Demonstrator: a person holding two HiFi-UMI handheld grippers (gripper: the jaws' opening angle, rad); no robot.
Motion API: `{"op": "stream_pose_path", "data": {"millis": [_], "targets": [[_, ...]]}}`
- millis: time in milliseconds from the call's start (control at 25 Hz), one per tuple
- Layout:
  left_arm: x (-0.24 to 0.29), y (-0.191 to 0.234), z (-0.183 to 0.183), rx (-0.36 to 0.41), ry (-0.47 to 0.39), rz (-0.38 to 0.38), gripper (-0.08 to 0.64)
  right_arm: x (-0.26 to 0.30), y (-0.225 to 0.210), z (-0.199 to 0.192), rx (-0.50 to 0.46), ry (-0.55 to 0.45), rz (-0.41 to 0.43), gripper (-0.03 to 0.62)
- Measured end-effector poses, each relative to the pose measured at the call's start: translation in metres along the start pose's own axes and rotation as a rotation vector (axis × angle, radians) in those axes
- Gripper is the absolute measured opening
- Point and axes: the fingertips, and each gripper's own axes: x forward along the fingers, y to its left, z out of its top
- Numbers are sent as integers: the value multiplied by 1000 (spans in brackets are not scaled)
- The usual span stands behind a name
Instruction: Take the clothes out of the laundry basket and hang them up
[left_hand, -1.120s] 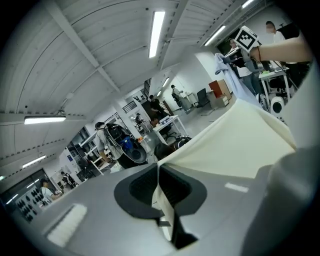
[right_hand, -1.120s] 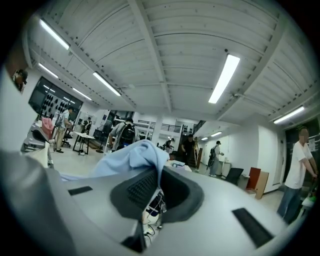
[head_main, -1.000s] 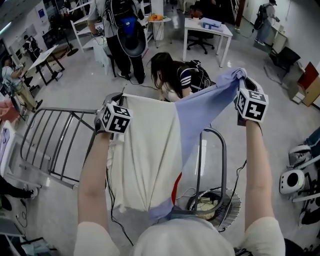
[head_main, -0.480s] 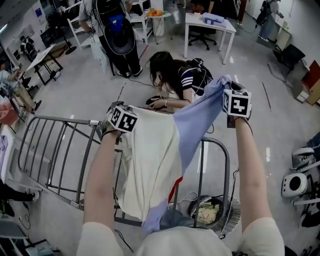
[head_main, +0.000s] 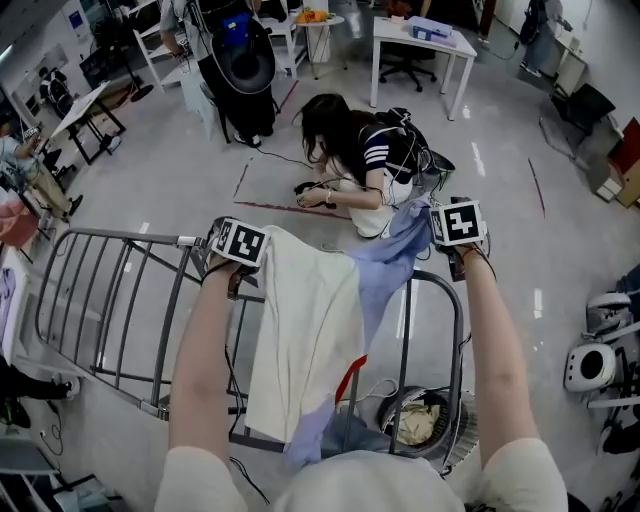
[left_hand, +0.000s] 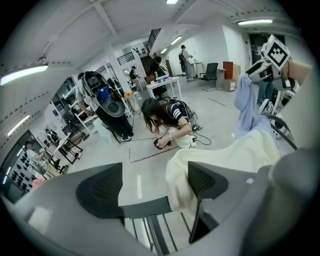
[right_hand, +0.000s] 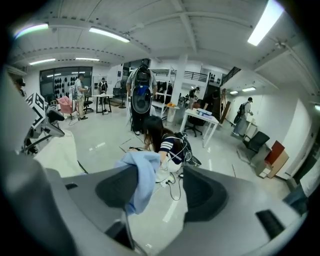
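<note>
Glossy grey floor (head_main: 150, 190), open workshop room. Cream-and-blue garment (head_main: 310, 330) lies across the rails of the grey drying rack (head_main: 130, 237), with its lower end hanging toward the laundry basket (head_main: 462, 425). Left tongs (left_hand: 155, 185) stand wide and have just been opening; the cream edge rests against one pad, not pinched. Right tongs (right_hand: 160, 187) are apart too, also just opening; the blue corner hangs loose over one jaw. Beyond the rack a person (head_main: 355, 160) crouches on the floor among cables. A white bench (head_main: 400, 38) stands farther back.
</note>
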Motion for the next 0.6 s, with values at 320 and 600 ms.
{"op": "stream_pose_path", "data": {"millis": [320,600], "targets": [[-17,-6,3,-10,-54,-7,410,-8,5,-32,7,59,39,293],[-41,-27,-6,-23,-111,-38,410,-32,17,-70,57,74,70,307]]}}
